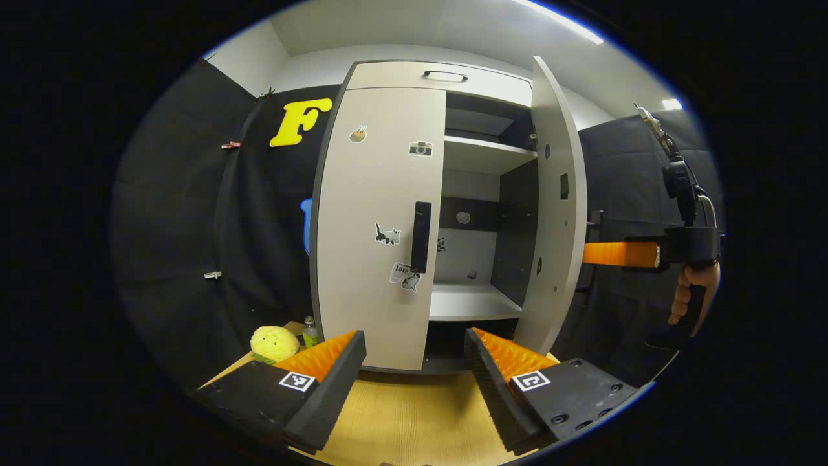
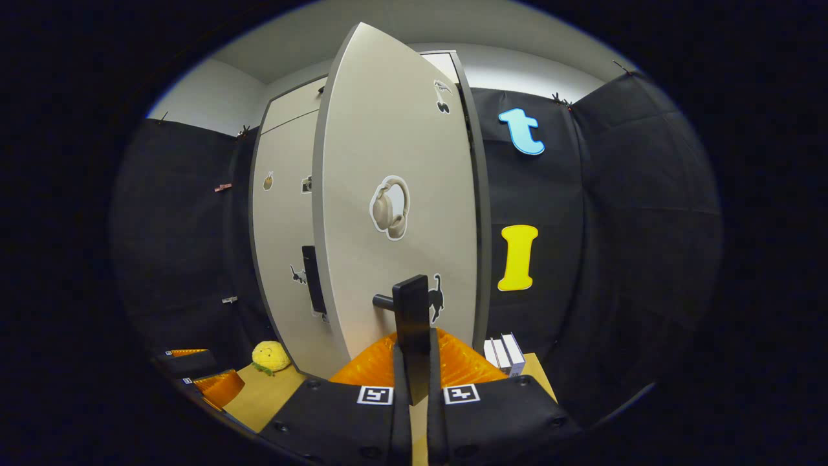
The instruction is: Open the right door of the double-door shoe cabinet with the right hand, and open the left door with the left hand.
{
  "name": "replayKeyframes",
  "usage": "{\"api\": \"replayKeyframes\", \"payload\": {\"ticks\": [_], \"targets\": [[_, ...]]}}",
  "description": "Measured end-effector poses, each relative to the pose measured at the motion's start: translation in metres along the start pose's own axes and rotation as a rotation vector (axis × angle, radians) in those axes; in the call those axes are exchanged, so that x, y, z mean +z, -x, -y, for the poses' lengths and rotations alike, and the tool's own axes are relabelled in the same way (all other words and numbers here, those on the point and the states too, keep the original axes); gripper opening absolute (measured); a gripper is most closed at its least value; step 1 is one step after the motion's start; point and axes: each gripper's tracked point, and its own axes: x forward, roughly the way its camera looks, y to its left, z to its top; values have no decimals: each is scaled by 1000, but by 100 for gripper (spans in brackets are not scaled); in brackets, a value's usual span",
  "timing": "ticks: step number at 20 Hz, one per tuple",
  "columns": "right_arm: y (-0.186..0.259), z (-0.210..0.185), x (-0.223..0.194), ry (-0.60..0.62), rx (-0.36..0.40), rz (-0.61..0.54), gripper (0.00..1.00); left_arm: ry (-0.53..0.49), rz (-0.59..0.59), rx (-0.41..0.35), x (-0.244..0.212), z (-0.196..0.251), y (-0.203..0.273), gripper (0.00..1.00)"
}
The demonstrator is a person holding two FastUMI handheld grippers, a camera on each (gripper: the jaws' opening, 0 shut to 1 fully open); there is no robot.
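Right door [image 1: 559, 213] of the shoe cabinet [image 1: 440, 77] is swung well out; shelves [image 1: 475, 301] inside show past its edge. Right gripper [image 2: 414, 362] is clamped on the right door's black handle [image 2: 412, 317], both fingers pressing it, so that half looks done or nearly done; the right gripper hasn't let go yet. In the left gripper view the right gripper's orange body sits just beyond the open door's outer face, with a hand [image 1: 695, 294] behind it.

Left door [image 1: 378, 226] is flush with the cabinet front, closed. Its handle [image 1: 420, 236] is at the door's inner edge, untouched. Left gripper [image 1: 414, 362] hangs in front of the cabinet, below that handle and well apart from it, fingers spread, holding nothing.

Remaining, by my read: reach the left handle, grip, pull the left door open.

Yellow plush toy [image 1: 273, 342] sits left of the cabinet's base, clear of the left door's swing as far as can be judged.
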Motion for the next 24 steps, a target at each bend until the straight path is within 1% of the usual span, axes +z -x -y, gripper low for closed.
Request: {"api": "replayKeyframes", "payload": {"ticks": [2,5,6,7,8,9,10,12,14,16,18,21,22,24], "targets": [[6,16,1,10,-25,6,13,-1,2,6,-1,5,2,95],[11,47,3,5,-82,14,12,1,1,10,-1,10,3,95],[11,59,4,4,-110,16,12,2,2,10,-1,12,3,95],[12,78,3,14,-168,15,12,0,3,10,0,13,4,95],[17,87,6,-15,-152,20,10,-2,4,10,-1,14,4,95],[10,88,0,-89,-111,-6,5,-6,3,9,0,15,4,95],[19,75,3,-123,-91,-2,5,-9,1,6,-2,17,3,95],[20,78,2,-62,-112,5,5,-17,-8,-3,-4,22,1,95],[33,83,-2,-21,-132,9,5,-24,-8,-15,-2,20,0,95],[44,78,-9,-38,-133,-9,5,-30,-6,-26,-2,18,-4,95],[56,80,-11,-45,-160,-17,5,-29,-8,-38,-3,10,-11,95],[75,70,-13,-80,-173,-6,5,-17,-14,-55,-2,-2,-23,95],[83,64,-15,-92,-178,1,5,-14,-15,-63,-1,-8,-28,94],[89,38,-19,-96,-169,23,5,-14,-18,-80,0,-19,-36,95]]}}
